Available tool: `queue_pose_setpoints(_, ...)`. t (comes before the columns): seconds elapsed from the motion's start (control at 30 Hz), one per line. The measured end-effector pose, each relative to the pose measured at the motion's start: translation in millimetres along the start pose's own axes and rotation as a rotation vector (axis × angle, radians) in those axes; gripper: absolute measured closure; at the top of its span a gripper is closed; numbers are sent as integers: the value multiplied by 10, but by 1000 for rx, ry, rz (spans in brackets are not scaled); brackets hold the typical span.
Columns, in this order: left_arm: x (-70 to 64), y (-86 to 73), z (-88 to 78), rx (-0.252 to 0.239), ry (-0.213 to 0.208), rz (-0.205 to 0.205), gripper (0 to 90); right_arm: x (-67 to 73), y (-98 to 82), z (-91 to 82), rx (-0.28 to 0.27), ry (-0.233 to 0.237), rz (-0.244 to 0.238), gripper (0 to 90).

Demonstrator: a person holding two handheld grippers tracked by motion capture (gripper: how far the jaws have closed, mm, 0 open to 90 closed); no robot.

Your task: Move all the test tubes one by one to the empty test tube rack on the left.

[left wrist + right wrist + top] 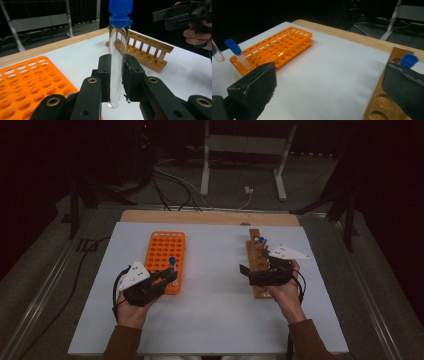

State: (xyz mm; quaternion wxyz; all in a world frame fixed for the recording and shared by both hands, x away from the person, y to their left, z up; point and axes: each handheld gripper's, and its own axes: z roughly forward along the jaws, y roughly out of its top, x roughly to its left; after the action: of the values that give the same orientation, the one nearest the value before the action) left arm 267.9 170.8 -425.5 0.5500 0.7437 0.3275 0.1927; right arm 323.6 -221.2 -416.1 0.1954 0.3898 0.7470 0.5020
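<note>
Slippage is the main risk: the left gripper [116, 75] clamps the clear test tube [117, 57] low on smooth glass above the orange rack's [165, 255] near end, so a tilt could drop it on the worktop [215, 310]; the right gripper [329, 82] gapes empty by the wooden rack [387, 100], perhaps close enough to knock it; no writing is readable

a white table [210, 315] with a wooden far edge carries an orange rack [165, 251] at left and a wooden rack [256, 261] at right, well apart.
</note>
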Motion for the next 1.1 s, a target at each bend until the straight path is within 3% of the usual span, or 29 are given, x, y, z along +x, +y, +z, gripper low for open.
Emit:
queue_pose_setpoints(0.6,225,-233,-272,-10,68,-19,781,-91,-55,-100,-25,-27,25,0)
queue_pose_setpoints(1.1,399,-374,-296,-2,149,-42,781,-106,-58,-136,-40,-31,32,0)
